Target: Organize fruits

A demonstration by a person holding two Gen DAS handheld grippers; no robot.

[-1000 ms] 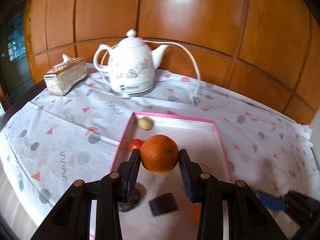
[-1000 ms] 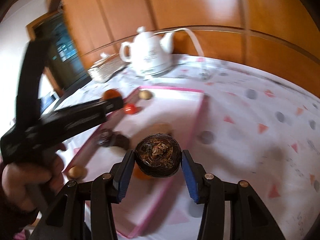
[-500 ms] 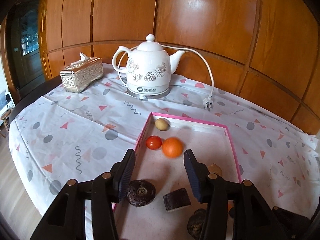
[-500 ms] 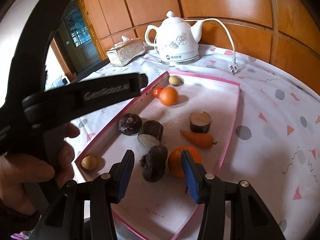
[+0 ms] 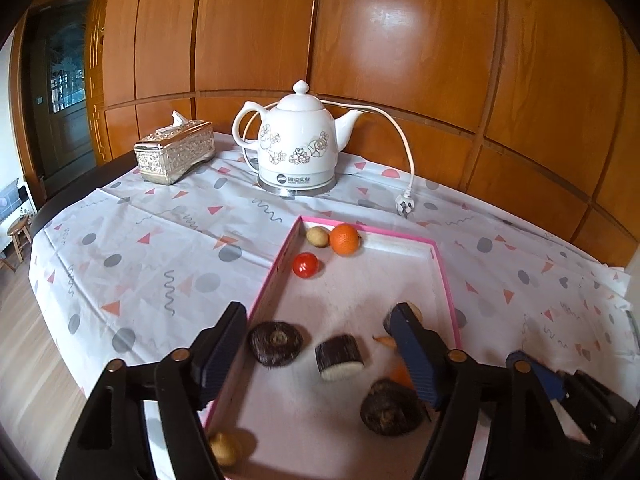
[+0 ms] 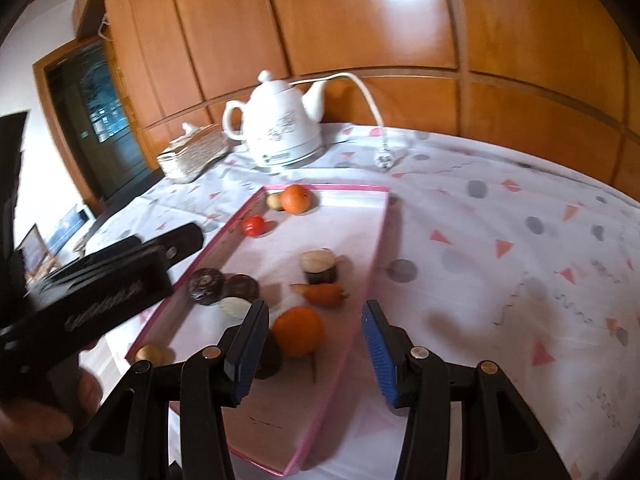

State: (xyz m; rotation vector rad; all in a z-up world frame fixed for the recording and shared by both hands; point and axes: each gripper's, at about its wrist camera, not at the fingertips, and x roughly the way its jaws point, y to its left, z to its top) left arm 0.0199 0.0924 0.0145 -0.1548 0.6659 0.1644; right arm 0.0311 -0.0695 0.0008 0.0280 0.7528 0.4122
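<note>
Left claw: the left gripper point(image 5: 316, 356) has just been opening; its jaws stand wide apart with nothing clamped, over the near part of the tray.
Between its jaws: a round dark fruit point(image 5: 275, 343) and a dark cut piece with a pale end point(image 5: 340, 357) lie loose on the tray floor, touching neither pad.
Right claw: the right gripper point(image 6: 314, 354) stands apart, gripping nothing; its left pad is just beside another dark fruit point(image 6: 267, 354), its right pad is past the tray's pink edge.
Near orange: an orange point(image 6: 298, 330) sits on the tray floor between the right gripper's pads, apart from both.
Carrot: a small carrot point(image 6: 323, 293) lies just beyond that orange, with a second cut piece point(image 6: 319, 266) behind it.
Far orange: a second orange point(image 5: 344, 239) rests in the tray's far corner, beside a small brown fruit point(image 5: 317, 236); a tomato point(image 5: 305, 265) lies nearer, by the left wall.
Near corner: another small brown fruit point(image 5: 223, 448).
Tray: a pink-rimmed tray point(image 5: 446, 276) on a patterned tablecloth point(image 5: 132, 256).
Behind: a white kettle point(image 5: 295, 146) with its cord unplugged, a tissue box point(image 5: 174, 156) to its left, wood panelling behind.
</note>
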